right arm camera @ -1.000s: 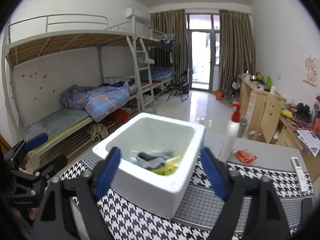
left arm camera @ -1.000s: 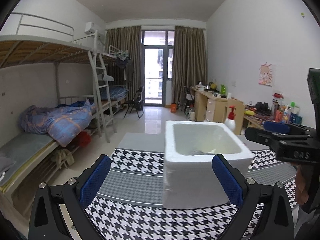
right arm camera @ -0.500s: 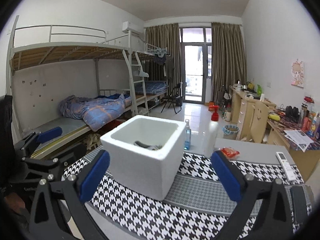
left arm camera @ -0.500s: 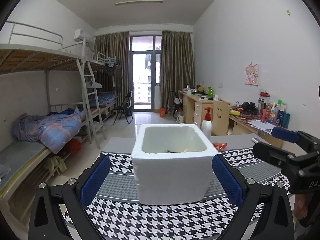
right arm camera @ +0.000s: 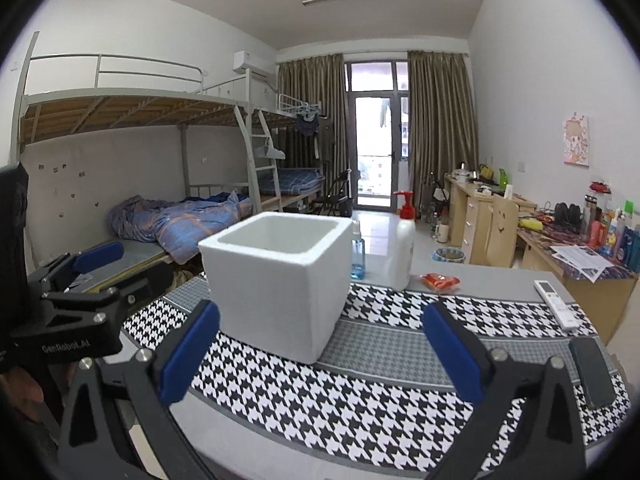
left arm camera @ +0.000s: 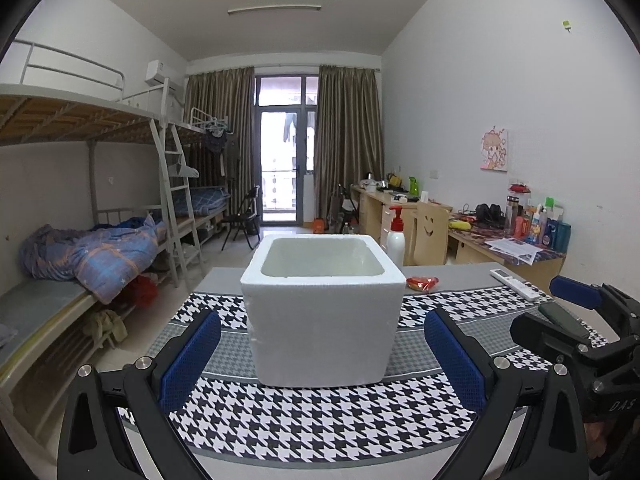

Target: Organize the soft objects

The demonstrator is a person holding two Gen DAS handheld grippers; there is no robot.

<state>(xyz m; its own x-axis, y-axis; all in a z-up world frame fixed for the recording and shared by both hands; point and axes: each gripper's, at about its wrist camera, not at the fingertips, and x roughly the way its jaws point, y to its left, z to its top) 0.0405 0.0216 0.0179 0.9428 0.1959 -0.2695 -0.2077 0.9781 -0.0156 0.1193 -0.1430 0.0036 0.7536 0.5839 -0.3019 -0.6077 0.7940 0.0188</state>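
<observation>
Foam box (left arm camera: 322, 308) stands on the houndstooth-clothed table (left arm camera: 320, 420). Left tongs (left arm camera: 322, 360) and right tongs (right arm camera: 320, 354) hover before it, both spread wide, holding nothing.

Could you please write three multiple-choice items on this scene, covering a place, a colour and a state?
1. Where does the foam box stand?
A. on the houndstooth cloth
B. on the floor
C. on the bunk bed

2. What colour is the pump bottle's top?
A. green
B. red
C. black

3. How is the right gripper?
A. shut on a sock
B. shut on the box
C. open, holding nothing

Answers: 1 A, the cloth runs under its base; 2 B, the pump head is red; 3 C, the blue pads stand wide apart.
</observation>
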